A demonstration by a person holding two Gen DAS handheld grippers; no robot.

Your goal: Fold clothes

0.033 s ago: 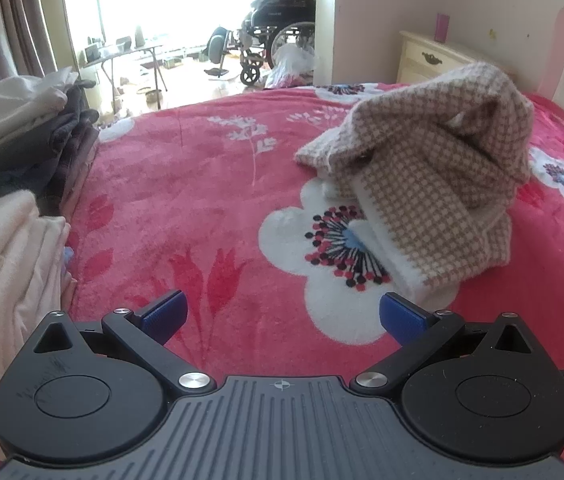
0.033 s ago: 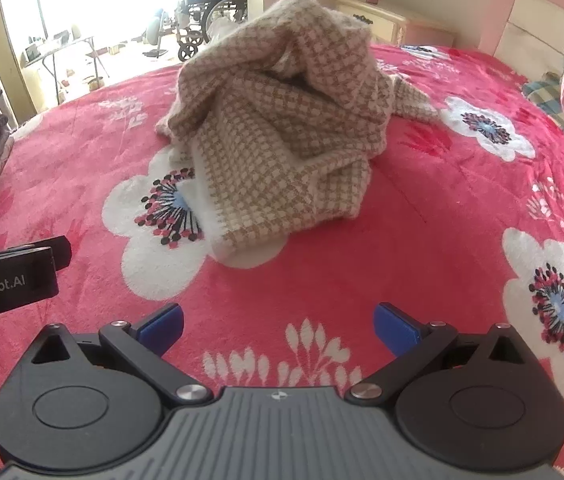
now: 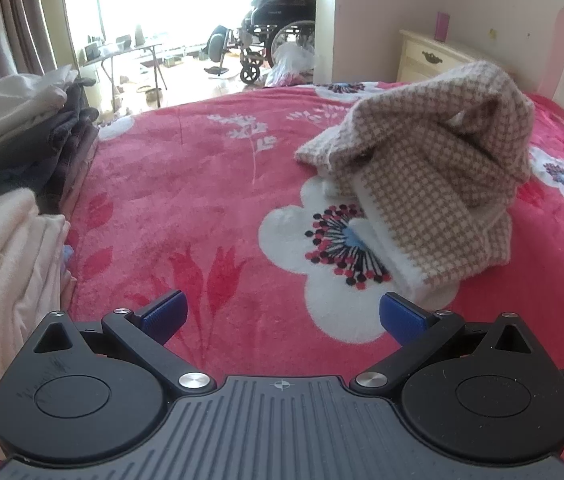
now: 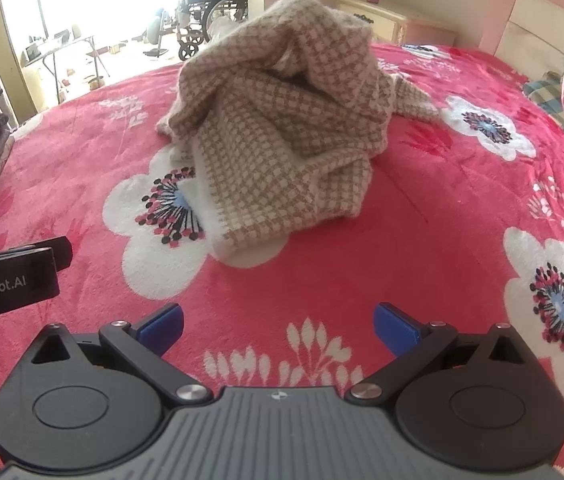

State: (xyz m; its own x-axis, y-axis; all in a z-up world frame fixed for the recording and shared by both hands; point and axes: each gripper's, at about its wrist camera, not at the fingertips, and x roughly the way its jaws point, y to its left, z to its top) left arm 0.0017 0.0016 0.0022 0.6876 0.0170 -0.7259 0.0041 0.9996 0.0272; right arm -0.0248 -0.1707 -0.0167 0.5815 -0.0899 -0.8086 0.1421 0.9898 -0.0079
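Checked sweater (image 4: 282,152) is lying crumpled on the red flowered blanket (image 4: 422,248). Left gripper (image 3: 282,316) and right gripper (image 4: 280,324) are hovering short of it, jaws spread wide, gripping nothing.

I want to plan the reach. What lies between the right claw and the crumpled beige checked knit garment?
Only bare red floral blanket lies between the open right claw and the crumpled beige checked knit garment, as the right wrist view shows.
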